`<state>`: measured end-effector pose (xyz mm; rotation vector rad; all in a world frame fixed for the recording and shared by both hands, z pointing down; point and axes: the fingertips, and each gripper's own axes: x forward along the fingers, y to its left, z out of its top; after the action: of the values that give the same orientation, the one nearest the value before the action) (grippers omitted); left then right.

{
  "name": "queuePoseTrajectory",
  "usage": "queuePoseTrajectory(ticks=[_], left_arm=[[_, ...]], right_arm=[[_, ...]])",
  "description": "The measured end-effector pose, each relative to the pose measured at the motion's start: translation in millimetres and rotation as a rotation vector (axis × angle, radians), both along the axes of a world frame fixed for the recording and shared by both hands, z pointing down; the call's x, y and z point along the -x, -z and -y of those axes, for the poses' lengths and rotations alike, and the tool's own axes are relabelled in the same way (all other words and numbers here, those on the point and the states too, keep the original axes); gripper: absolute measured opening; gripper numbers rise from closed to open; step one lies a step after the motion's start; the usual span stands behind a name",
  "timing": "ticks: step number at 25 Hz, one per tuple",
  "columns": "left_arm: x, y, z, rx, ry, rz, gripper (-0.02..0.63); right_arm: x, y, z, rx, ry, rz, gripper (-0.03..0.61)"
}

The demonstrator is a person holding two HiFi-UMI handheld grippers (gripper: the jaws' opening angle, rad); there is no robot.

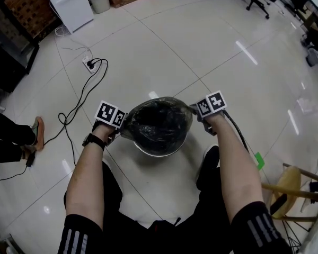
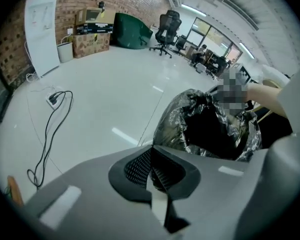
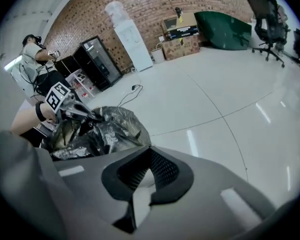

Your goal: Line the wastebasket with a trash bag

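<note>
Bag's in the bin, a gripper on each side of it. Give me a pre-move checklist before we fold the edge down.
1. Pinch, left gripper: jaws together at the edge of the trash bag, film drawn toward it. Ok.
2. Pinch, right gripper: same on the opposite side. Ok.
3. Bag mouth: spread open between the two grippers. Ok.
4. Edge over the rim all round: the near rim of the wastebasket shows bare metal. Not ok.
5. Bag bottom seated inside: the interior is too dark to read. Cannot tell.
6. Floor hazards: the power strip lies apart from the basket. Ok.
</note>
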<state>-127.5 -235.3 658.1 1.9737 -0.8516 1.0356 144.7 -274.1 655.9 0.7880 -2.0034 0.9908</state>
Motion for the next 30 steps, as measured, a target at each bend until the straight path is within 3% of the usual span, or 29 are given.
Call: queuePoseTrajectory(ticks=[6,11,12,13,19,23,27,30], left_arm=[[5.9,-12.0,-19.0,0.083,-0.025,0.011,0.0],[13.1,-18.7,-30.8,0.121,-0.053,0.069,0.041],[15.4,-19.8,-32.6,0.125,-0.053,0.074,0.049],[17.6,-19.9,-33.5,0.125,-0.053,0.077,0.063],[33.8,-8.9,-38.5,0.088,-0.042,0.078,0.101],[46.7,8.8,-38.6,0.002,-0.037,0.134,0.106],[48.8,33.0,-48.3,-0.101,-0.13,0.22,0.107],[44.5,48.7,-59.4,-0.141,-0.154,0.23,0.107]], right_arm=[[-1.1,-22.5,-33.6,0.112,0.099,-0.031,0.006],[-2.1,-21.5,-35.7,0.085,0.112,-0.068,0.015],[-5.1,-21.7,-36.3,0.078,0.113,-0.079,0.055],[-8.4,-21.2,-37.5,0.073,0.116,-0.087,0.106],[-27.6,-9.8,-47.1,0.031,0.124,-0.087,0.121],[-27.1,12.9,-52.5,-0.036,0.151,-0.088,0.126],[-5.5,46.9,-69.0,-0.153,0.284,-0.075,0.139],[12.0,65.9,-92.7,-0.265,0.508,-0.157,0.157]])
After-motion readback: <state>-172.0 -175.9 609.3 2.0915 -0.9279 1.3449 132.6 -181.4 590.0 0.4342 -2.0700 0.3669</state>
